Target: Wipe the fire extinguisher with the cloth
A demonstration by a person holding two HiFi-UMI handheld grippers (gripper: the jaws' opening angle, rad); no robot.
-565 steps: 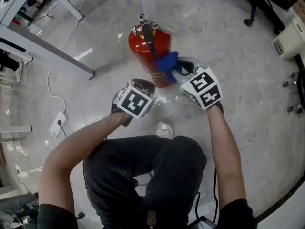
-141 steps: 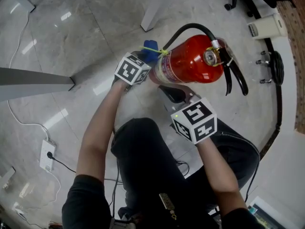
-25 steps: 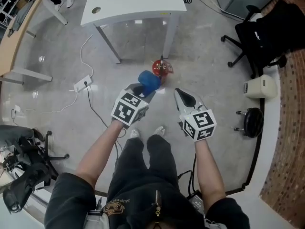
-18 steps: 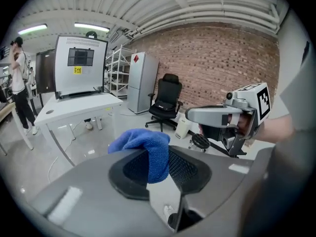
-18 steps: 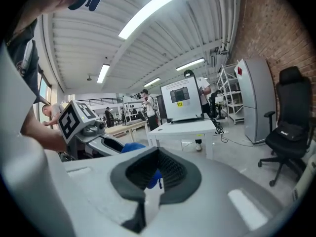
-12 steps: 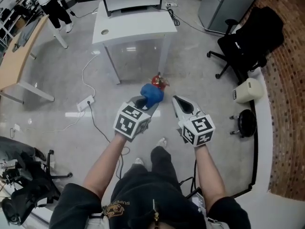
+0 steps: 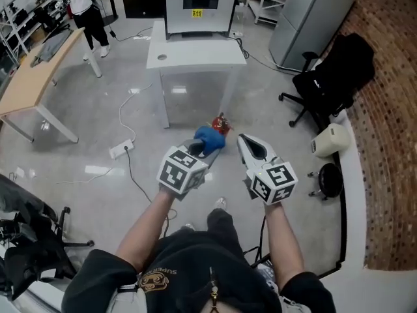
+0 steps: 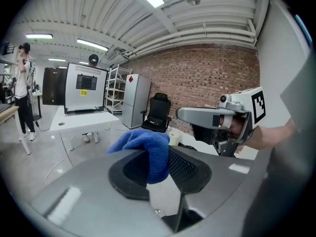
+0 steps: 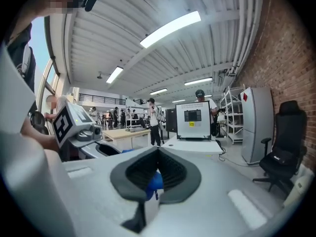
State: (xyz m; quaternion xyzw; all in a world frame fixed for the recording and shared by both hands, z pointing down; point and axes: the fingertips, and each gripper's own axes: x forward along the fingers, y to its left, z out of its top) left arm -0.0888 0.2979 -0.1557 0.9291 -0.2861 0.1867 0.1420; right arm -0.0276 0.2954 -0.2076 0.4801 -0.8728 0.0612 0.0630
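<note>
The red fire extinguisher (image 7: pixel 221 123) stands upright on the floor far below, near a leg of the white table; I see it from above. A blue cloth (image 7: pixel 210 138) is bunched between the jaws of my left gripper (image 7: pixel 199 149), which is shut on it and held high above the floor, just in front of the extinguisher in the head view. In the left gripper view the cloth (image 8: pixel 143 149) fills the gap between the pads. My right gripper (image 7: pixel 244 139) is shut with nothing in it, beside the left one; its own view shows the jaws pressed together.
A white table (image 7: pixel 195 51) with a machine on it stands behind the extinguisher. A power strip (image 7: pixel 122 150) and cable lie on the floor at left. A black office chair (image 7: pixel 329 83), a white appliance (image 7: pixel 329 139) and a wooden desk (image 7: pixel 32 83) stand around.
Both grippers and the head camera have risen well above the floor, so the extinguisher looks smaller and farther below. The cloth stays in the left gripper; the right stays shut.
</note>
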